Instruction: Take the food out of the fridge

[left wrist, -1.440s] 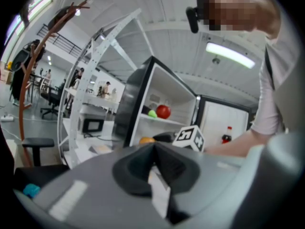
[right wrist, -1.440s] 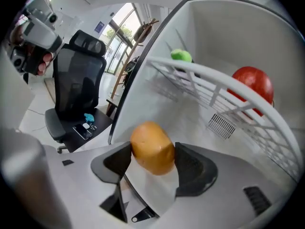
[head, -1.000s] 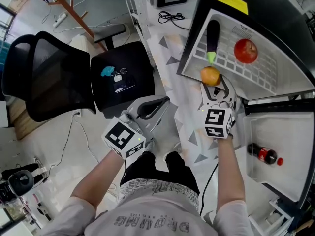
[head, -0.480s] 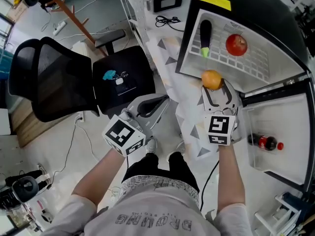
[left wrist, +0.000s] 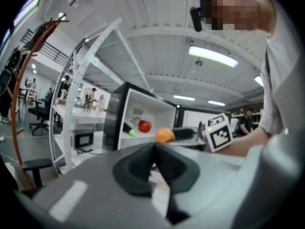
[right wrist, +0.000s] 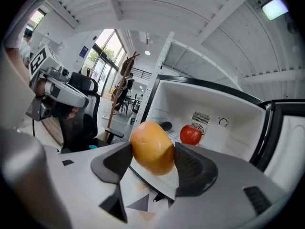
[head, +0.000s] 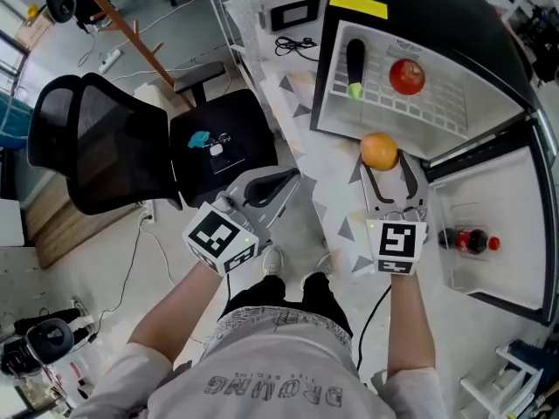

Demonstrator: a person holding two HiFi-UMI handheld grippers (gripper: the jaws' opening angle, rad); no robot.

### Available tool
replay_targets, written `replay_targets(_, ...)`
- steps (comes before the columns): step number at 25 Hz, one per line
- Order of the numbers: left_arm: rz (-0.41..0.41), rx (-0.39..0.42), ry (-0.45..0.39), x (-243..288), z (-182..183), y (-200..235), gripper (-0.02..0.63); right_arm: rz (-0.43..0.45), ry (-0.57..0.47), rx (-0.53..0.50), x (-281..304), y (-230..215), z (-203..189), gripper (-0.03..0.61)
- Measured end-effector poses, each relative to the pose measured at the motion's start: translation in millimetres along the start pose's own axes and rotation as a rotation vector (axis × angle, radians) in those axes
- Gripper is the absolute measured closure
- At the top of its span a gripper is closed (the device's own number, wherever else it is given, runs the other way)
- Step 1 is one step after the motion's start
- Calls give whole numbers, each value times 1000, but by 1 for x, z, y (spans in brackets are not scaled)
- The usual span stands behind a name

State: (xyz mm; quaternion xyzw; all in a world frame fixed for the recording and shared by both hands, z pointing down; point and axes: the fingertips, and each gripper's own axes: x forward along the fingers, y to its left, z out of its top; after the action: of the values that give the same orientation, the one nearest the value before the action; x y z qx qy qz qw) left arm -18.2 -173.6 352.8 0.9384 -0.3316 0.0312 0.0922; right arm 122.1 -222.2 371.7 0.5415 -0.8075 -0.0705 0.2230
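- now, right gripper [head: 384, 159] is clamped on an orange [head: 379, 151], one jaw on each side; fruit sits just outside the open fridge [head: 454, 20], near its front edge.
- left gripper [head: 278, 184] is off to the left over the floor, jaws pressed together, nothing between them.
- on the white fridge shelf [head: 437, 112]: red fruit [head: 406, 76] and dark eggplant [head: 355, 66], apart from each other.
- door rack [head: 489, 278] holds a dark bottle [head: 467, 240] with a red cap.
- black office chair [head: 96, 147] at far left.

A round orange [head: 379, 151] sits clamped in the right gripper [head: 385, 168] jaws, just outside the open fridge [head: 454, 26]. A red fruit [head: 406, 76] and a dark eggplant [head: 355, 64] lie on its shelf.
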Motion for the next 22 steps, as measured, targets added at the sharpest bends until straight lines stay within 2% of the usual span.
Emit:
replay_targets(6,-15,25,-10,-3,14,-14,607,2,-32,52,-31,-3,15,301)
replay_targets(22,-49,50,-5,-7,21,-29,607,-23,-49,151,-76,-4,22,301)
